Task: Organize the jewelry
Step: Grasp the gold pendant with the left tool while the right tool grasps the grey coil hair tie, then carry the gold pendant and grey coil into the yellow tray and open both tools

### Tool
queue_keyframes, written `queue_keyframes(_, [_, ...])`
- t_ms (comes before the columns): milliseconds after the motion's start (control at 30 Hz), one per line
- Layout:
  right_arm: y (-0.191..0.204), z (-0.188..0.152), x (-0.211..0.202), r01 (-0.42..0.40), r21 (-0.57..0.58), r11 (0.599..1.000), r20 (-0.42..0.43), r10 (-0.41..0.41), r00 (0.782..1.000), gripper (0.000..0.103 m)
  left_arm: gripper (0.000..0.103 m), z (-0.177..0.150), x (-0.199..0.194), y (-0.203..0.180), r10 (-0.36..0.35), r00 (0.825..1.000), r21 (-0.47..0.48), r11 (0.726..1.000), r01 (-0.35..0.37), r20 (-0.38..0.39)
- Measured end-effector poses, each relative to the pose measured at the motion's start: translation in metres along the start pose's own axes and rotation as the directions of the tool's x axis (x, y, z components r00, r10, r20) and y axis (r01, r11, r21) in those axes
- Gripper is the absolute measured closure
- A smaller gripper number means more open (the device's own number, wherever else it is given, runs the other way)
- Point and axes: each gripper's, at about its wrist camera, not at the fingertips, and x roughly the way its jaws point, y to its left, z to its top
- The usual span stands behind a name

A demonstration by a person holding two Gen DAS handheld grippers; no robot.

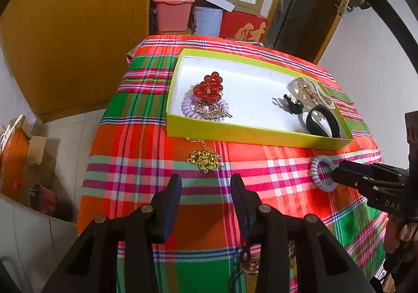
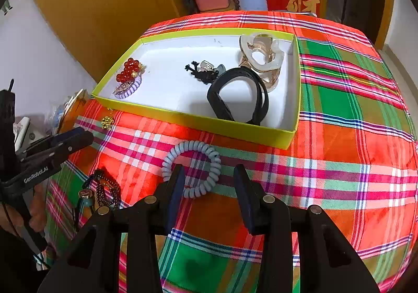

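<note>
A: What is being approached by the right gripper (image 2: pixel 207 180)?

B: A pale coiled hair tie (image 2: pixel 192 168) is being straddled on the plaid worktop (image 2: pixel 339 136). One side of its loop is lying just ahead of the left jaw, and the rest is lying between the jaws. The jaws are being held partly apart, with nothing gripped.

A: How is it being judged to handle?

B: As light, springy and soft, likely to squash and roll. A single strand of the coil is best being pinched, not the whole ring.

A: And the left gripper (image 1: pixel 206 183)?

B: Its jaws are being kept moderately wide and empty. A gold bead chain (image 1: pixel 205 158) is lying just beyond the tips, before the yellow-rimmed box (image 1: pixel 235 133).
</note>
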Motion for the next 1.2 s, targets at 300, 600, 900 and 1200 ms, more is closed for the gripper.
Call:
queue_keyframes(300, [0.003, 0.001, 0.006, 0.016, -0.023, 1.0, -0.009, -0.016, 1.0, 0.07, 0.061, 0.002, 0.009, -0.004, -0.011, 1.0, 0.016, 1.0, 0.011, -0.008])
queue_keyframes(600, [0.005, -0.001, 0.009, 0.049, -0.037, 0.998, -0.008, -0.05, 0.999, 0.088, 0.061, 0.012, 0.03, -0.012, 0.036, 0.999, 0.052, 0.998, -0.036, 0.0])
queue_keyframes(900, [0.01, -0.004, 0.007, 0.067, -0.058, 0.996, 0.005, -0.067, 0.998, 0.094, 0.09, 0.011, 0.035, -0.027, 0.104, 0.994, 0.131, 0.986, -0.107, 0.031])
queue_keyframes(1200, [0.007, -0.004, -0.009, 0.056, -0.044, 0.997, 0.037, -0.054, 0.998, 0.094, 0.091, 0.003, 0.021, -0.019, 0.05, 0.998, 0.099, 0.994, -0.053, 0.028])
